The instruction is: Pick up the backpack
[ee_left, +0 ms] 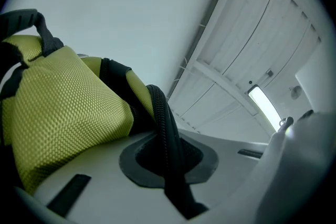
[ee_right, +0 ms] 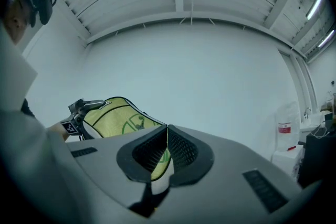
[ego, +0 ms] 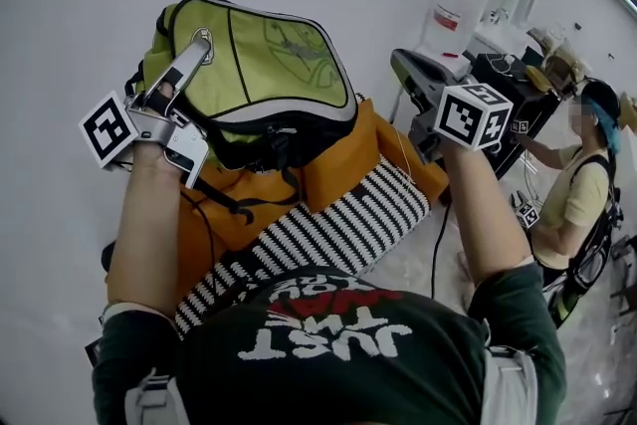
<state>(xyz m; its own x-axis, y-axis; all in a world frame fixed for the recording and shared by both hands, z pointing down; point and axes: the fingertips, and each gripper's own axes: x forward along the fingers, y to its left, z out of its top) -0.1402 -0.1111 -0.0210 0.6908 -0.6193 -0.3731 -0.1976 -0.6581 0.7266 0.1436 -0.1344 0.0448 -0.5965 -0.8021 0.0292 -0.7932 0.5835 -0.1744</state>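
Note:
A lime-green backpack (ego: 264,65) with black trim hangs lifted at the upper left of the head view. My left gripper (ego: 197,50) is at its top left corner, shut on a black ribbed strap (ee_left: 164,128) that runs between the jaws; the green fabric (ee_left: 58,107) fills the left of the left gripper view. My right gripper (ego: 416,73) is raised to the right of the backpack and apart from it. Its jaws meet at the tips (ee_right: 167,131), and I see nothing held between them. The backpack (ee_right: 118,118) shows to its left in the right gripper view.
An orange cloth (ego: 343,164) and a black-and-white striped fabric (ego: 328,224) lie under the backpack. A white jug with a red label (ego: 453,15) and a dark bench with gear (ego: 518,85) stand at the right. A person in a yellow shirt (ego: 577,194) stands at the far right.

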